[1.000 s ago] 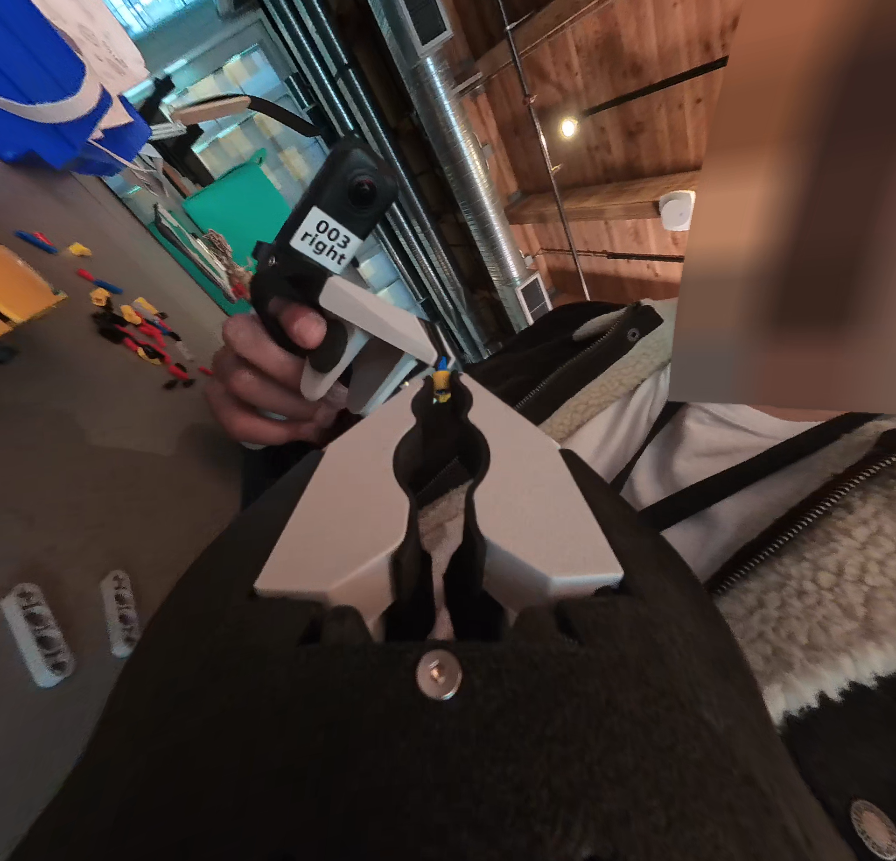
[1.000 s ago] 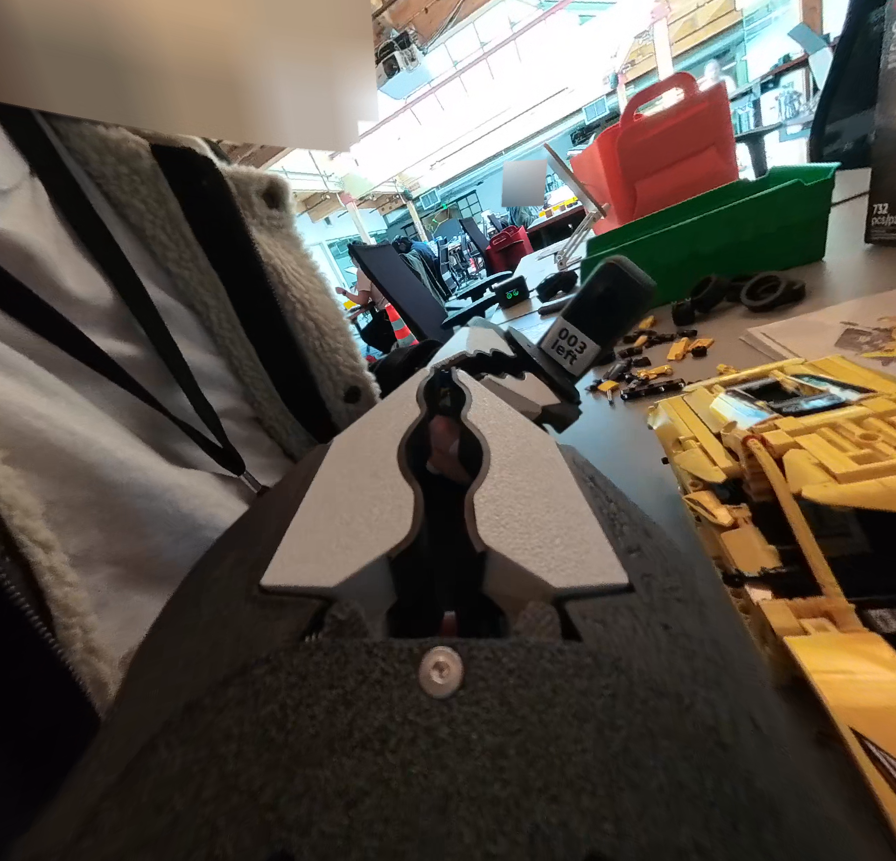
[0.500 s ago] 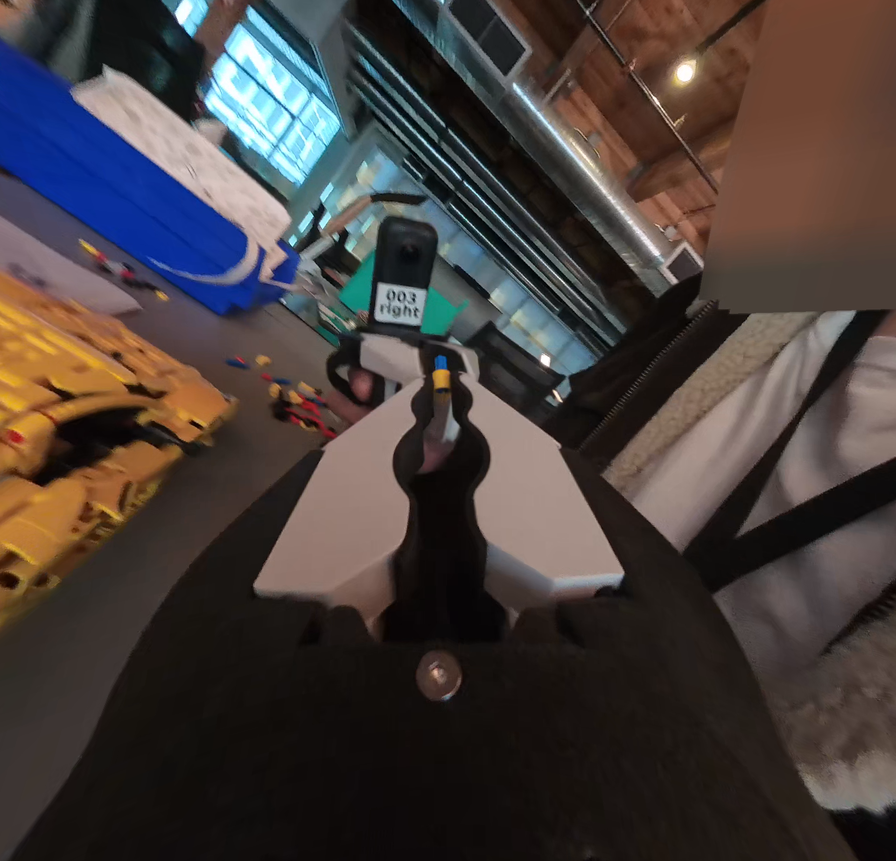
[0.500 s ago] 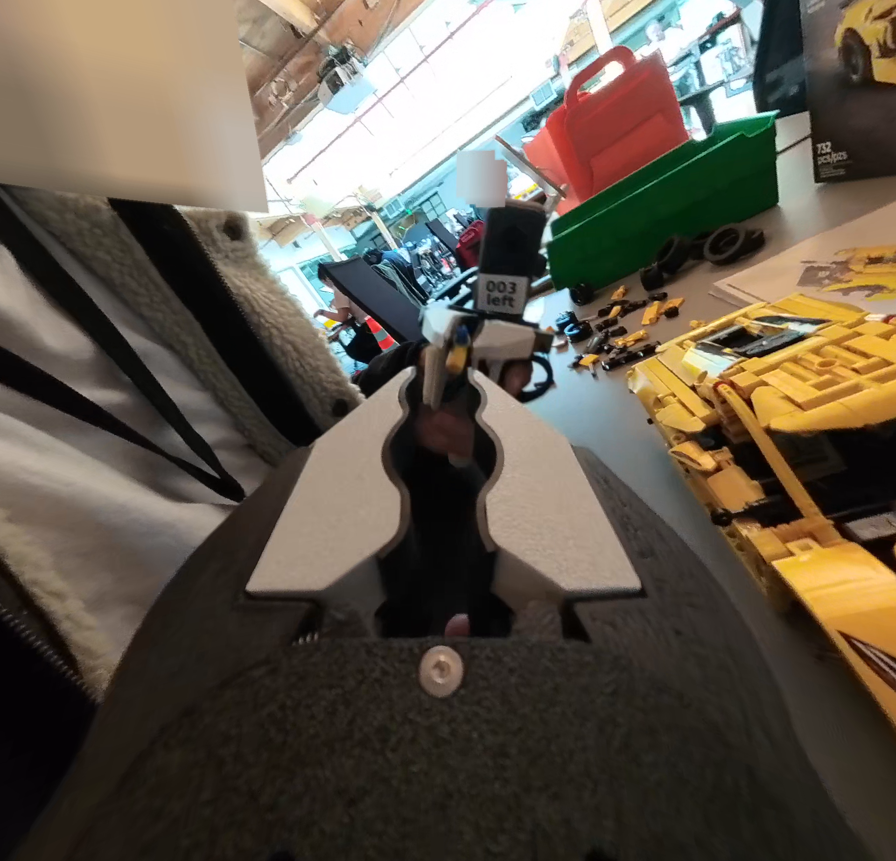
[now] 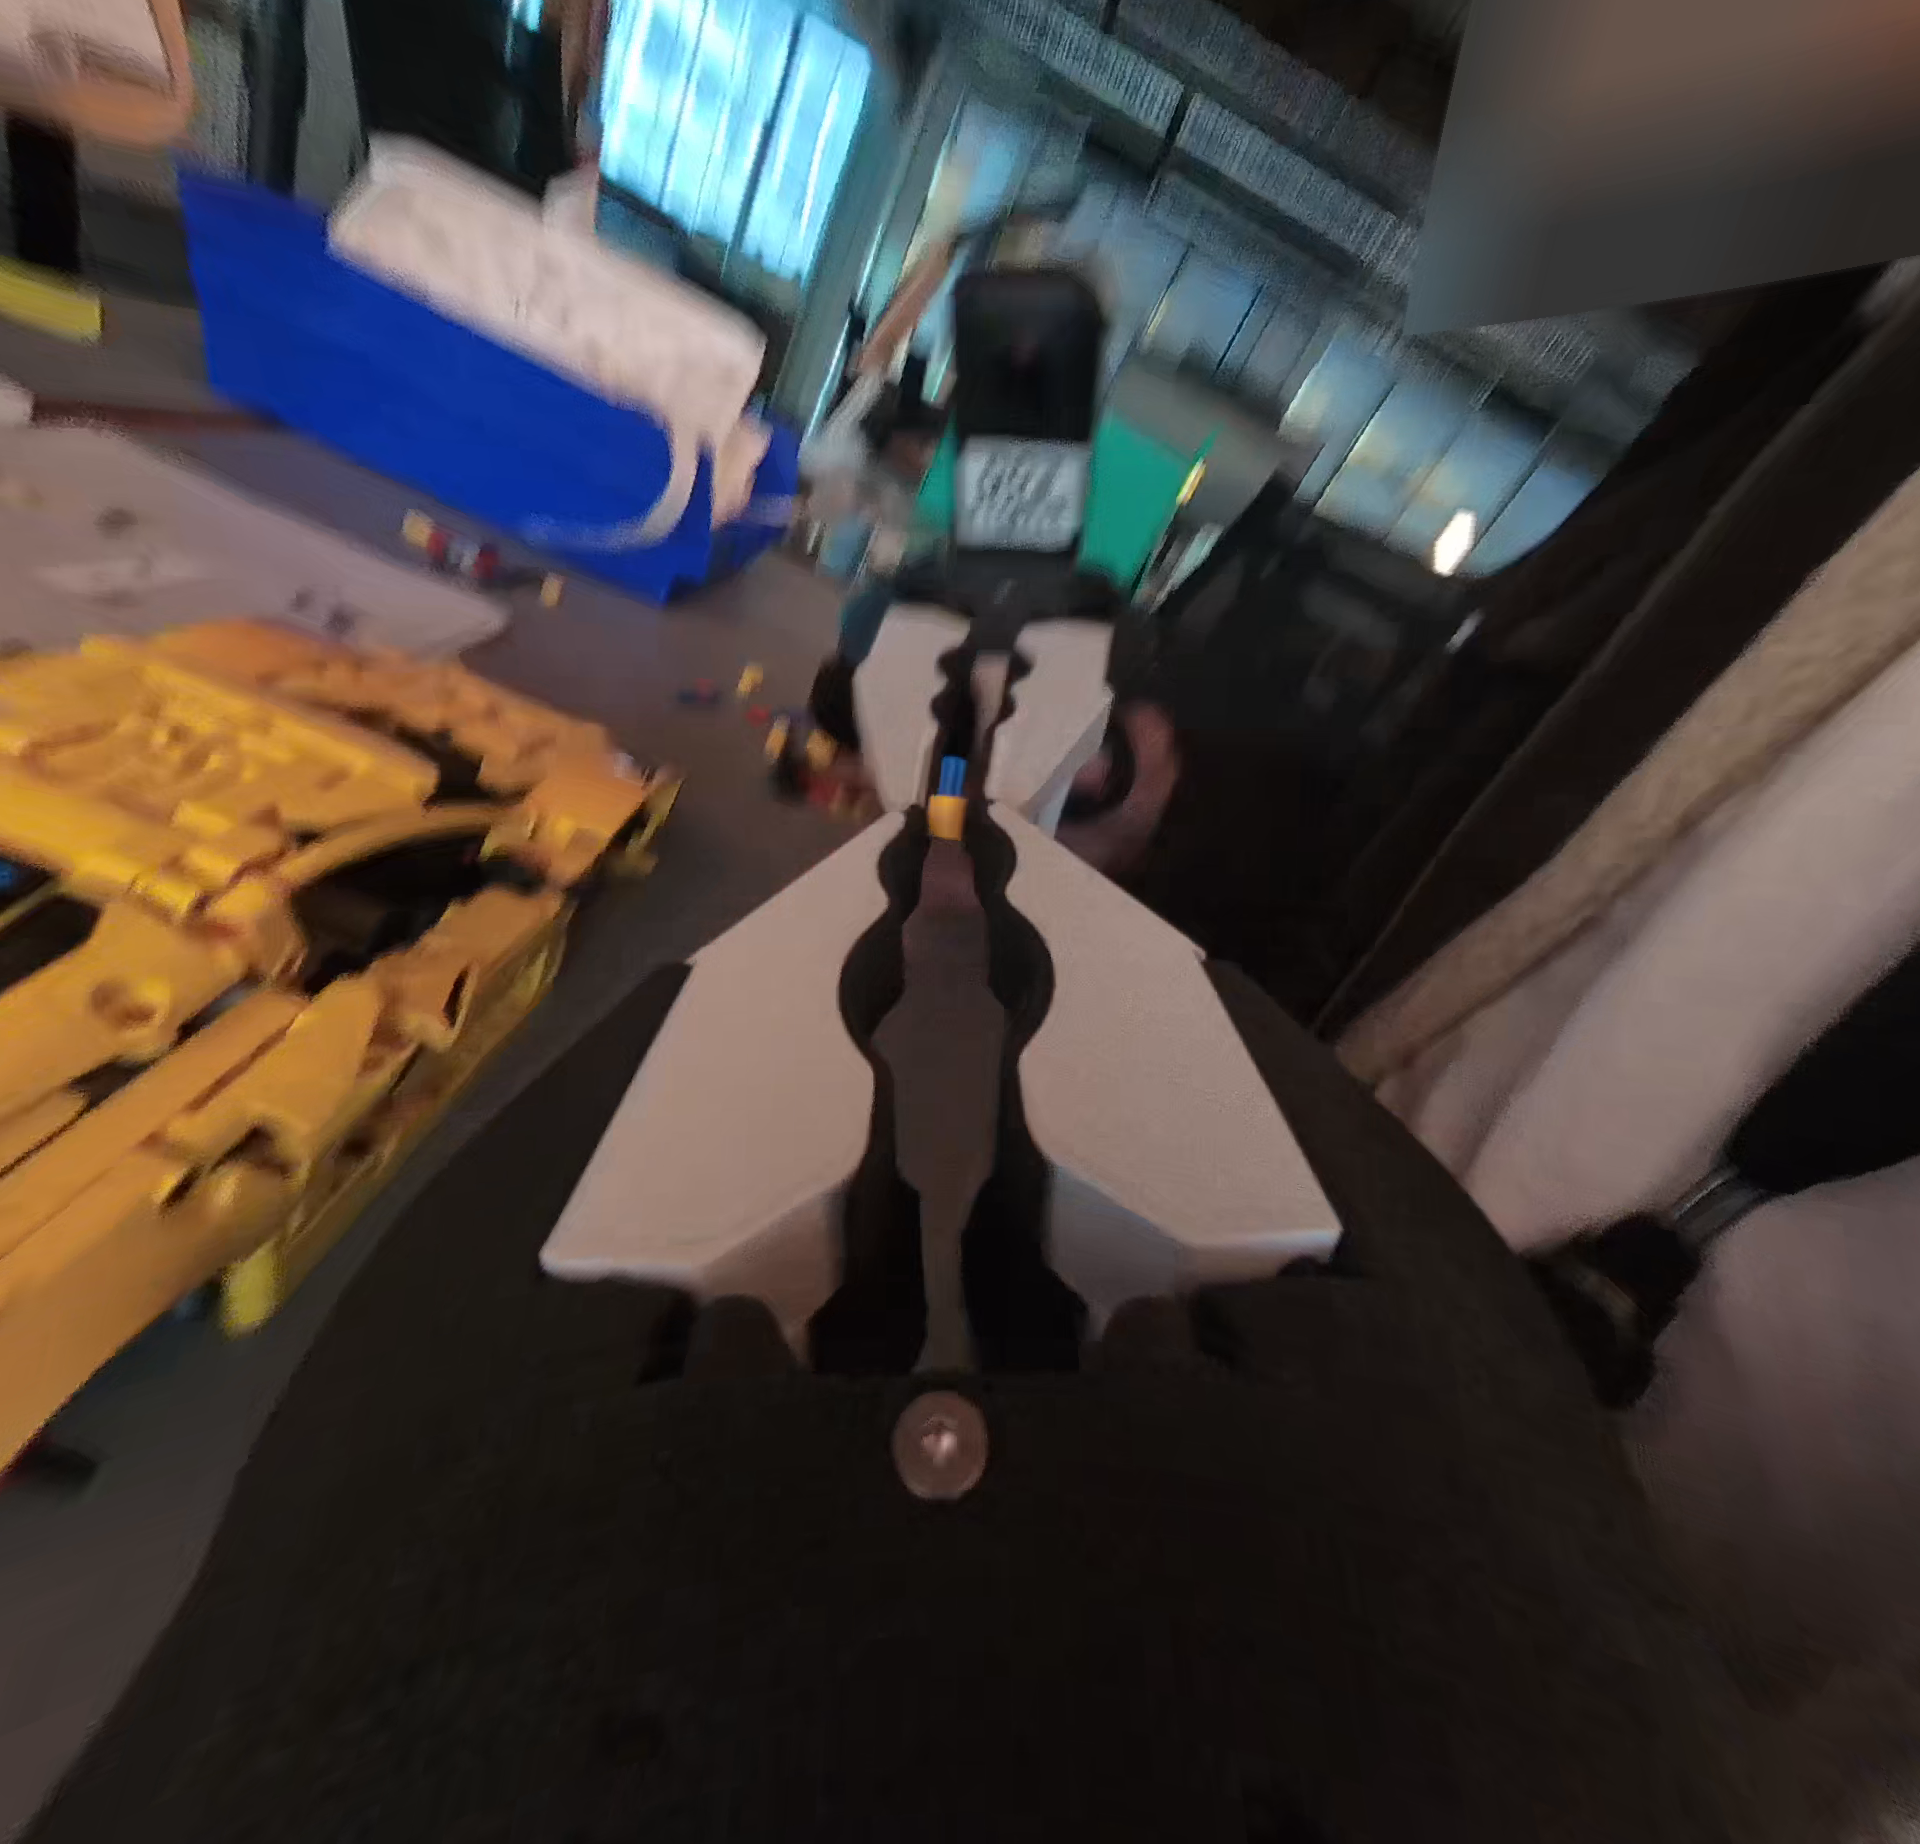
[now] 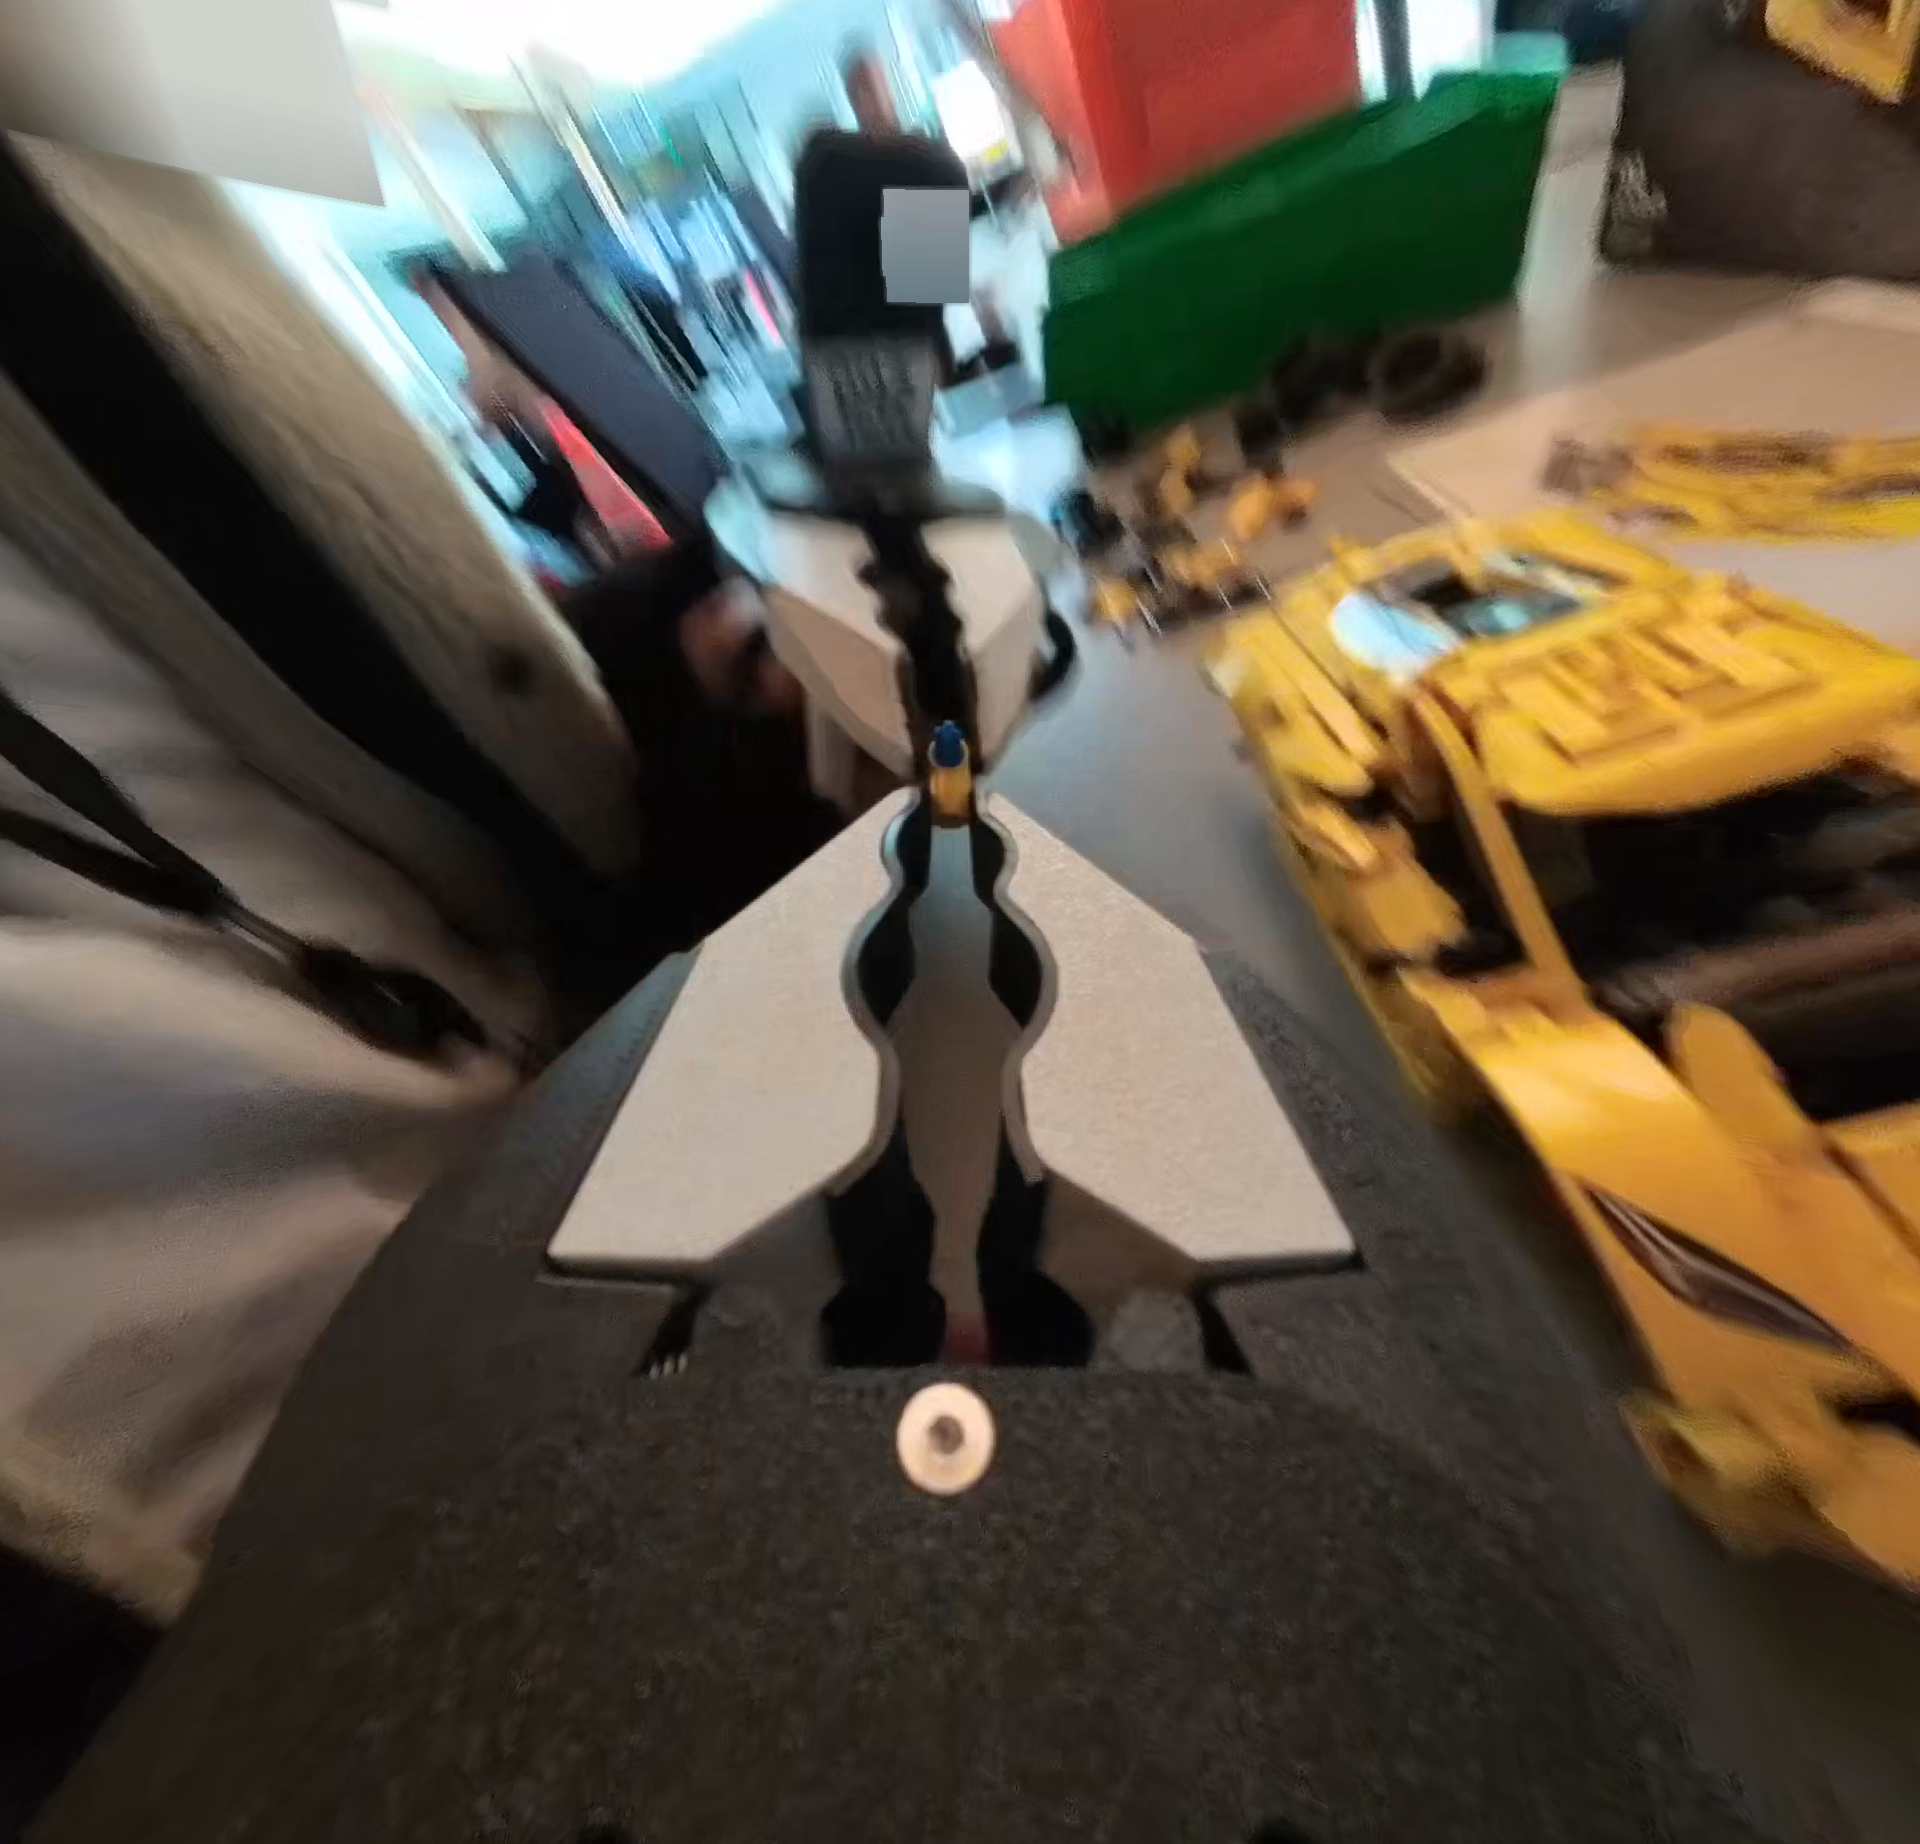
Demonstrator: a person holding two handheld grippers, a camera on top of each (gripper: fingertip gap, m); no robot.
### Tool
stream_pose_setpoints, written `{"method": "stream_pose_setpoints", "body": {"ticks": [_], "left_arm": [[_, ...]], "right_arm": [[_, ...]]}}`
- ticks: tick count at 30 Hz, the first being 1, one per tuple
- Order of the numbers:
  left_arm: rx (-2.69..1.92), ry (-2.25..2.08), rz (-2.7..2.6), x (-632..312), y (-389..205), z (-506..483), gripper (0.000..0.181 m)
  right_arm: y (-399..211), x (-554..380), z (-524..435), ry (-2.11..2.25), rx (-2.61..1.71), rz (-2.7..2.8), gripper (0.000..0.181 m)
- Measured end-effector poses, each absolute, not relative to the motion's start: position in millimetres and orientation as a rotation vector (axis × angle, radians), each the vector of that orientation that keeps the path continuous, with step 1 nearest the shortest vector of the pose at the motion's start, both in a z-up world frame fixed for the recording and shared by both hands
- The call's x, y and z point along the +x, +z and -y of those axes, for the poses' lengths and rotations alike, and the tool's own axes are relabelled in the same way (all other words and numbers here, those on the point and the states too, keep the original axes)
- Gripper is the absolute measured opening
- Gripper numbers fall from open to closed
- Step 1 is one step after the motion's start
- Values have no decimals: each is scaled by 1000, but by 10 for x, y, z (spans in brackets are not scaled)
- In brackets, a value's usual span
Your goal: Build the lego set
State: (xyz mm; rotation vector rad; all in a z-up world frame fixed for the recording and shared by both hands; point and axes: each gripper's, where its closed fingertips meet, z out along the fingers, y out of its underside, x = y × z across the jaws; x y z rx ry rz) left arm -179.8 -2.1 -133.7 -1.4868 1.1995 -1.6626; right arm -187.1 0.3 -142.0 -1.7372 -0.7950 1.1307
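On the dark table, the part-built yellow Lego car sits at the left of the left wrist view, loose pieces scattered beyond it. At centre the left gripper and the right gripper meet nose to nose above the tabletop, jaws nearly shut. A tiny yellow-and-blue pin sits at the tips; through the motion blur, which gripper actually holds it cannot be told. Such a piece is likely light, rigid and slick, best pinched squarely on its yellow collar. In the right wrist view, the car lies to the right.
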Motion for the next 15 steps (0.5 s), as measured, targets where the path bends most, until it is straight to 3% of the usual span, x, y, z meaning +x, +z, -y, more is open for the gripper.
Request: {"method": "stream_pose_setpoints", "body": {"ticks": [5, 7, 15], "left_arm": [[-1713, -1229, -1517, -1911, -1920, -22, 28], [-1754, -1082, -1618, -1940, -2099, -2, 36], [-1826, -877, -1661, -1903, -2359, -28, 37]], "right_arm": [[-2335, -1449, 18, 523, -2066, 1216, 7], [-2423, -1404, 16, 482, -2081, 1248, 6], [-2458, -1418, 8, 474, -2040, 1242, 7]]}}
